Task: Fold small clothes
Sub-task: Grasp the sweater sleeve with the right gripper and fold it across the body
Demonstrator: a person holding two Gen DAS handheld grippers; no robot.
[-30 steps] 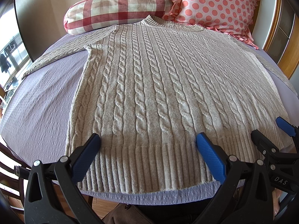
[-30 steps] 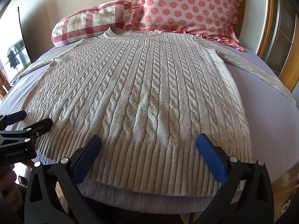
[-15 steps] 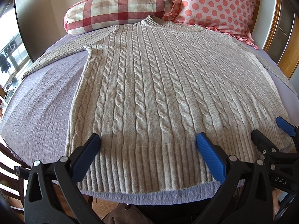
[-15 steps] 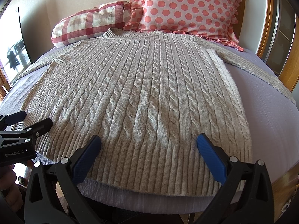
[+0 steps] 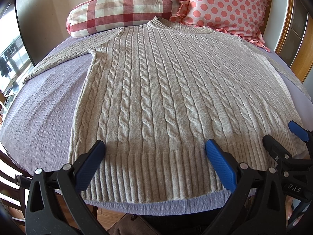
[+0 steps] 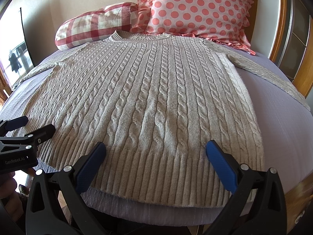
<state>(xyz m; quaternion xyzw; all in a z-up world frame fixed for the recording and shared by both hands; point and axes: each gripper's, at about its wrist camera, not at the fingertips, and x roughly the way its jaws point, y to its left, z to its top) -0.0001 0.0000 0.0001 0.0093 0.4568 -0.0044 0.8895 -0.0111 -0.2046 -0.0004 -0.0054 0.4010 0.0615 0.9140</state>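
Note:
A grey cable-knit sweater (image 5: 166, 90) lies flat and face up on the lilac bed cover, collar far, ribbed hem near, both sleeves spread outward; it also shows in the right wrist view (image 6: 148, 101). My left gripper (image 5: 154, 152) is open and empty, hovering over the hem's left half. My right gripper (image 6: 155, 152) is open and empty over the hem's right half. The right gripper also shows at the right edge of the left wrist view (image 5: 281, 137), and the left gripper at the left edge of the right wrist view (image 6: 29, 126).
A red checked bolster (image 5: 121, 11) and a pink dotted pillow (image 5: 225, 5) lie beyond the collar. The lilac bed cover (image 5: 43, 113) ends just behind the hem. A wooden frame (image 6: 283, 25) stands to the right, a window (image 5: 9, 64) to the left.

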